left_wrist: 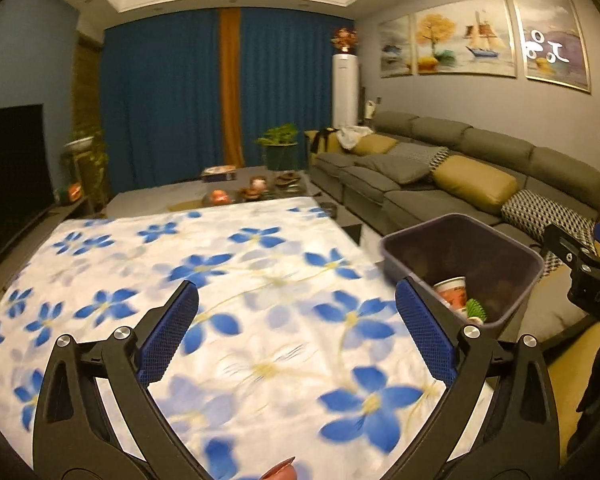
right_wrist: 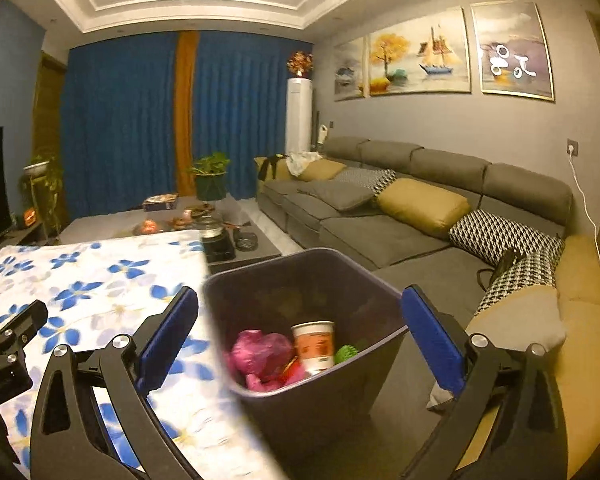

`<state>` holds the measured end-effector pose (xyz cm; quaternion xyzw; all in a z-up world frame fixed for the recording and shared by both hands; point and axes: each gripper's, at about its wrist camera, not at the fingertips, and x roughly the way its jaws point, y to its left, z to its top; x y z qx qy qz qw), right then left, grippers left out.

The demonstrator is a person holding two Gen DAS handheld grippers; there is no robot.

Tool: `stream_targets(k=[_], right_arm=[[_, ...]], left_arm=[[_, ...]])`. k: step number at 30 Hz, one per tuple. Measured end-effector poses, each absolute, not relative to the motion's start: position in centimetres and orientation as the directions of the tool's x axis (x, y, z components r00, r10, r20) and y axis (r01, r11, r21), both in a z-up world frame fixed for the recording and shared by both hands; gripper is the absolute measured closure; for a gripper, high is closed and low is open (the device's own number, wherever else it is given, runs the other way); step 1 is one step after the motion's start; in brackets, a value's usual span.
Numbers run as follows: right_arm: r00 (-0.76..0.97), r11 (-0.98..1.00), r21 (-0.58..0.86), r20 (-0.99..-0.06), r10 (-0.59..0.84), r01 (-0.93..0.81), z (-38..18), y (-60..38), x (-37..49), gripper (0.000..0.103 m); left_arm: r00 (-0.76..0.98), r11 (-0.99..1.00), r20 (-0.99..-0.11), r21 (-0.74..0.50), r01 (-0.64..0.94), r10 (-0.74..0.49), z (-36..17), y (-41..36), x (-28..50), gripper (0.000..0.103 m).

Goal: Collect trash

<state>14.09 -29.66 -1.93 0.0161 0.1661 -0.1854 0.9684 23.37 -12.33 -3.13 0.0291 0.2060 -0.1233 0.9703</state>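
Observation:
A dark grey trash bin [right_wrist: 260, 280] stands beside the table's right edge. Inside it lie a paper cup [right_wrist: 314, 346], a crumpled pink bag [right_wrist: 262, 350] and a green spiky ball [right_wrist: 346, 354]. My right gripper [right_wrist: 300, 308] hovers over the bin, open, with nothing between its blue pads. My left gripper [left_wrist: 296, 300] is open above the flowered tablecloth [left_wrist: 220, 280], also empty. In the left wrist view the bin [left_wrist: 500, 232] sits at the right with the cup [left_wrist: 452, 292] and green ball [left_wrist: 476, 308] showing. The right gripper's black body [left_wrist: 588, 276] appears beyond it.
A long grey sofa [right_wrist: 420, 208] with yellow and patterned cushions runs along the right wall. Beyond the table, a low coffee table [right_wrist: 220, 232] carries dishes and a kettle. A television [left_wrist: 12, 160] stands at the left, blue curtains and a potted plant [left_wrist: 280, 144] at the back.

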Motion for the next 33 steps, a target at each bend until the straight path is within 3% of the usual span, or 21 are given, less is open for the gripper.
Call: stream_targets(k=[19,33], right_arm=[[0.899,0.946,-0.044,-0.301,-0.319,0.321,-0.6,-17.7,5.0,0.005],[0.909,0.955,-0.034,-0.297,-0.291,0.294,-0.5,-15.4,2.2,0.005]], left_arm=[[0.919,0.983,-0.353,-0.005,0.185,-0.175,-1.3,-1.0,12.7,0.006],[0.921,0.983,-0.345,-0.025,0.184,-0.181,-1.0,0.7,10.5,0.006]])
